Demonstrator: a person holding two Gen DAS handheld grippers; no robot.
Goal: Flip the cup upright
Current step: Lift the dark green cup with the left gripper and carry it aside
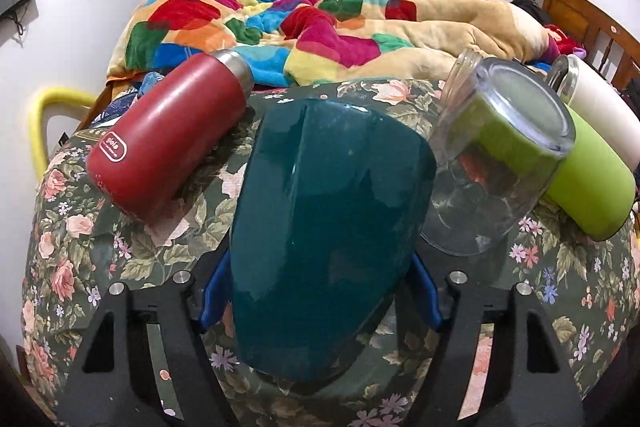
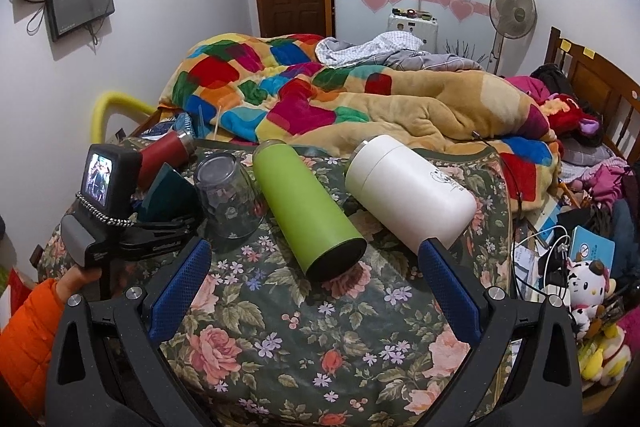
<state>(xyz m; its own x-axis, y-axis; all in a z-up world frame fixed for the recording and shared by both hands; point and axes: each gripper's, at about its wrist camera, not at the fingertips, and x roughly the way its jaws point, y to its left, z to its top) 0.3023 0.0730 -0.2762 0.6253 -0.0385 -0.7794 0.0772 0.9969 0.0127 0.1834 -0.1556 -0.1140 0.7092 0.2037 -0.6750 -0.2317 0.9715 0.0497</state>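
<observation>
The left gripper (image 1: 320, 291) clasps the dark teal cup (image 1: 328, 231), apparently tilted, above the floral tablecloth (image 2: 320, 339). The right gripper (image 2: 316, 287) hangs spread wide before the lying green bottle (image 2: 308, 211).

flasks: 3 – red flask (image 1: 168, 135), green flask (image 2: 308, 211), white flask (image 2: 408, 187)
glass: 1 – clear glass (image 1: 500, 163)
cup: 1 – teal cup (image 1: 324, 227)
grippers: 2 – left gripper (image 1: 320, 291), right gripper (image 2: 316, 291)

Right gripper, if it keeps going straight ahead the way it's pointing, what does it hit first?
Most likely the green bottle, lying on its side on the floral tablecloth right between the open right gripper fingers. Depth is hard to judge through the fisheye.
</observation>
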